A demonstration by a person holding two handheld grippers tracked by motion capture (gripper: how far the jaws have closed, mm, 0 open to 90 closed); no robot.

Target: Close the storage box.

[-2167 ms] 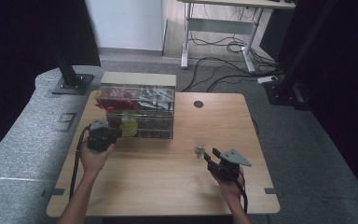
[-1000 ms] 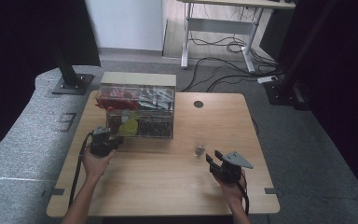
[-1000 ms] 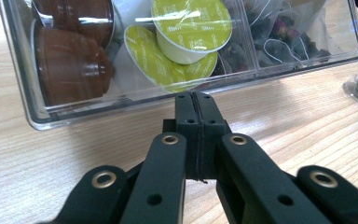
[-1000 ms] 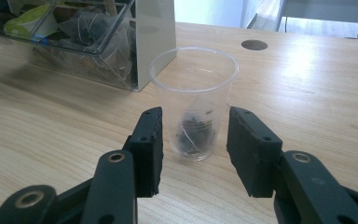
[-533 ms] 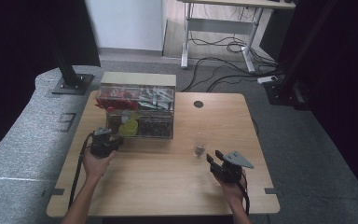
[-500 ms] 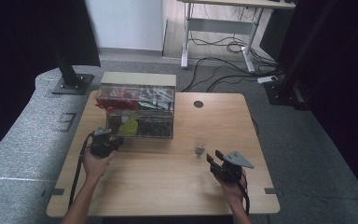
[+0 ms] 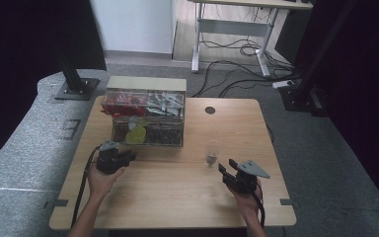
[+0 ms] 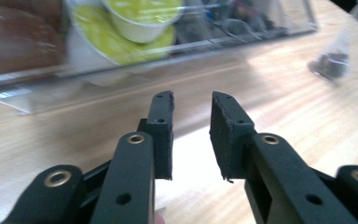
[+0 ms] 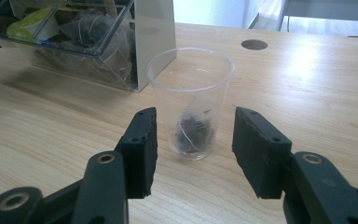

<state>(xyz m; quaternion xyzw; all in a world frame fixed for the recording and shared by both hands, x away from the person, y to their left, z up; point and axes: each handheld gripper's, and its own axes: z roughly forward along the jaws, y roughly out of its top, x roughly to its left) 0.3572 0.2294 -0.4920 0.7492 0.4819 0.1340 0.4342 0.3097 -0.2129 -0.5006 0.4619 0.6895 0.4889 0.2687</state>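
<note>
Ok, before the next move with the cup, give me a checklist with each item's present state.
1. Plastic cup upright on the table: ok.
2. Tea bag inside the cup: ok.
3. Right gripper lined up with the cup, jaws apart and not touching it, having just been opening: ok.
4. Left gripper empty, jaws having just been opening with nothing between them: ok.
5. Left gripper free of the clear box: ok, it sits just in front of it.
6. Right jaws wide enough to take the cup: cannot tell, the cup stands beyond the pads.
</note>
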